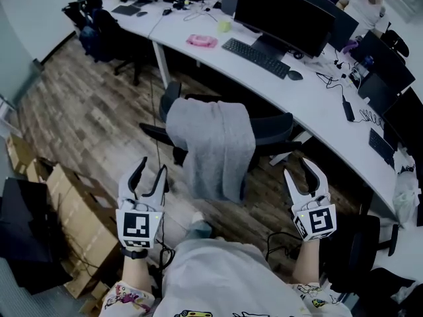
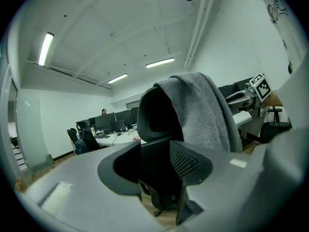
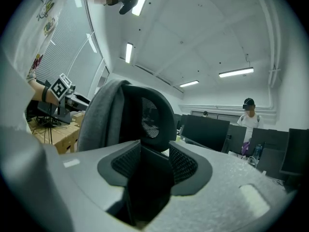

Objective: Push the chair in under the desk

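A black office chair [image 1: 271, 129] stands with its seat toward the white curved desk [image 1: 317, 107] and its back toward me. A grey garment [image 1: 211, 144] hangs over the backrest. My left gripper [image 1: 152, 169] is open, left of the backrest and short of it, touching nothing. The right gripper [image 1: 299, 170] is open too, right of the backrest and apart from it. The left gripper view shows the chair's black backrest [image 2: 157, 124] and the grey garment [image 2: 207, 110] ahead of the jaws. In the right gripper view the backrest [image 3: 149, 117] sits ahead, nothing between the pads.
Monitors [image 1: 281, 15], a keyboard [image 1: 254, 57] and a mouse [image 1: 295, 75] sit on the desk. Cardboard boxes [image 1: 73, 216] lie at the left. Another black chair [image 1: 360, 249] stands close at my right. A person [image 1: 362, 5] sits at the far desk.
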A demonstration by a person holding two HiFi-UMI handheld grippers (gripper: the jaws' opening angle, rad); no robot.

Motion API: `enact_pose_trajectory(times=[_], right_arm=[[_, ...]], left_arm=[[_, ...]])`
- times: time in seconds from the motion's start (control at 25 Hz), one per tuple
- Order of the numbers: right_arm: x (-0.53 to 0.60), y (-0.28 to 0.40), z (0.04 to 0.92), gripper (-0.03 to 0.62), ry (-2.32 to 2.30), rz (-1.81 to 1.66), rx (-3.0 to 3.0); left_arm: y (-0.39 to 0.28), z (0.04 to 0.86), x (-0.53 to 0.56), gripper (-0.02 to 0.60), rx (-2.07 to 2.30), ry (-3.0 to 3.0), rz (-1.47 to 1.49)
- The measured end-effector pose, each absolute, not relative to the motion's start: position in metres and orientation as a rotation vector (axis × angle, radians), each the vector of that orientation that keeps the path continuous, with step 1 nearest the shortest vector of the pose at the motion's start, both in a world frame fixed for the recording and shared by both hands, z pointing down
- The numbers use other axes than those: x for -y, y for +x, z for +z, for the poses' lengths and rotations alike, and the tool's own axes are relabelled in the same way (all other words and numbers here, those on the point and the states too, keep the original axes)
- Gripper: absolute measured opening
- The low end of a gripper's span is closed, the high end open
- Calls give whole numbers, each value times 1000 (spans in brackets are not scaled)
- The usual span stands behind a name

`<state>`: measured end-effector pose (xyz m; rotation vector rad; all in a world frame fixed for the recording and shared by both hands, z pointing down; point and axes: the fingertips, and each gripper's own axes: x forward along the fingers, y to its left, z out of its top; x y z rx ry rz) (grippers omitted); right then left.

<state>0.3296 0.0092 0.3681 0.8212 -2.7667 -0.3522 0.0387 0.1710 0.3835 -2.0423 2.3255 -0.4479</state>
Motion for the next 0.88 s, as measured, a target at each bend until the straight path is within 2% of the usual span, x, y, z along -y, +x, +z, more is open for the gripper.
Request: enact_pose_trajectory(times=[0.32, 0.64, 0.88], right_arm=[[14, 310, 379, 209, 823, -401, 2695], [30, 304, 395, 248, 740, -508, 2568], [44, 308, 406, 255, 668, -563, 2482]], left_arm=[[3, 403, -141, 211, -2247, -2074, -601], [-10, 418, -116, 253, -2113, -2116, -770], [-19, 430, -104, 279, -2004, -2081, -951]])
